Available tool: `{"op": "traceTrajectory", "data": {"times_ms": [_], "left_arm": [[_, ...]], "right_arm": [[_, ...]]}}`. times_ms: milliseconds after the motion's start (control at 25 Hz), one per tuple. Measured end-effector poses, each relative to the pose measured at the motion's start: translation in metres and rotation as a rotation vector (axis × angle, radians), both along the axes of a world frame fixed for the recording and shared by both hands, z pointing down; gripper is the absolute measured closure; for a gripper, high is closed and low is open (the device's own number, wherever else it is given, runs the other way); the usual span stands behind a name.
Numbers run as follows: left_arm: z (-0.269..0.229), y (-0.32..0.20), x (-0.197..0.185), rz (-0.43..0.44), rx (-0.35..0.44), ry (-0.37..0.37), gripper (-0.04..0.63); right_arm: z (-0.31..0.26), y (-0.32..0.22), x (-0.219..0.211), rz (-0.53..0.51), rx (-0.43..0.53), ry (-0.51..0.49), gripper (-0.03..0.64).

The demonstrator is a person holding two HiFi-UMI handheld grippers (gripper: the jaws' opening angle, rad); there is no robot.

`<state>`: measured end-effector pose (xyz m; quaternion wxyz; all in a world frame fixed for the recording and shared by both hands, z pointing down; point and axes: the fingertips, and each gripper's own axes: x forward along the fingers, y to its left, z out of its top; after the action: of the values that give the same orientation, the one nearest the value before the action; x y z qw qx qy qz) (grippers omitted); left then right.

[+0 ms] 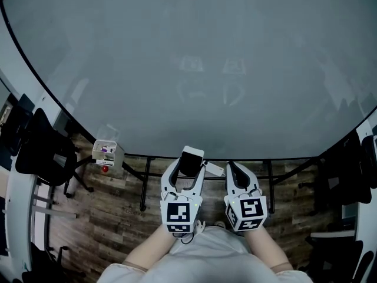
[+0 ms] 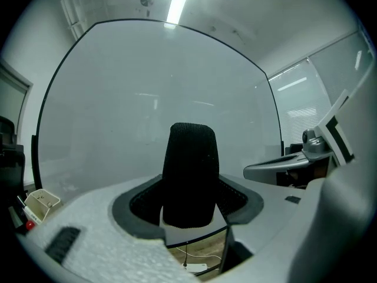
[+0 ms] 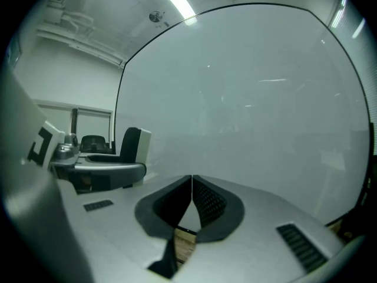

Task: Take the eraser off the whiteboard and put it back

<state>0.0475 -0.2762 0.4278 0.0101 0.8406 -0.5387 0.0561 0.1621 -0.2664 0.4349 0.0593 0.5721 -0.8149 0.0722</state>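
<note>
Holding eraser (image 2: 189, 175) pinched in left gripper (image 1: 188, 171), seemingly clear of whiteboard (image 1: 188, 69), near its lower edge. Right gripper (image 3: 191, 200) pressed together, empty. Take-off step looks done; return pending. Next move likely: set eraser's face square on board, then spread jaws.

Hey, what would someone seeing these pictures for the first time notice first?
The big pale whiteboard fills nearly the whole head view. Near its lower edge, the left gripper is clamped on an eraser with black felt. Beside it, the right gripper has its jaws together and holds nothing.
</note>
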Motion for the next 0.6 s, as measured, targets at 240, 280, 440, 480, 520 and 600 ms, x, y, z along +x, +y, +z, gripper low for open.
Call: {"op": "traceTrajectory", "data": {"times_ms": [240,280,440,480,520,600], "left_arm": [[-0.0032,-0.0013,-0.0012,-0.024,0.005,0.007,0.330],[-0.0037,-0.0015,-0.0014,-0.024,0.006,0.006,0.330],[-0.0045,-0.0035,-0.0026,-0.024,0.005,0.005,0.330],[-0.0041,-0.0041,-0.0030,-0.027,0.001,0.007,0.330],[-0.0040,-0.0047,-0.0035,-0.030,-0.001,0.009,0.330],[-0.0059,-0.0056,-0.0037,-0.033,-0.002,0.011,0.330]], "right_arm": [[0.0014,-0.0005,0.0000,0.005,0.000,0.001,0.589],[0.0014,-0.0010,-0.0005,0.005,-0.001,0.000,0.589],[0.0007,-0.0022,-0.0040,-0.004,0.001,0.001,0.589],[-0.0004,-0.0022,-0.0043,-0.005,0.005,0.001,0.589],[-0.0022,-0.0021,-0.0041,-0.005,0.011,0.002,0.589],[-0.0069,-0.0026,-0.0026,-0.002,0.026,0.004,0.589]]}}
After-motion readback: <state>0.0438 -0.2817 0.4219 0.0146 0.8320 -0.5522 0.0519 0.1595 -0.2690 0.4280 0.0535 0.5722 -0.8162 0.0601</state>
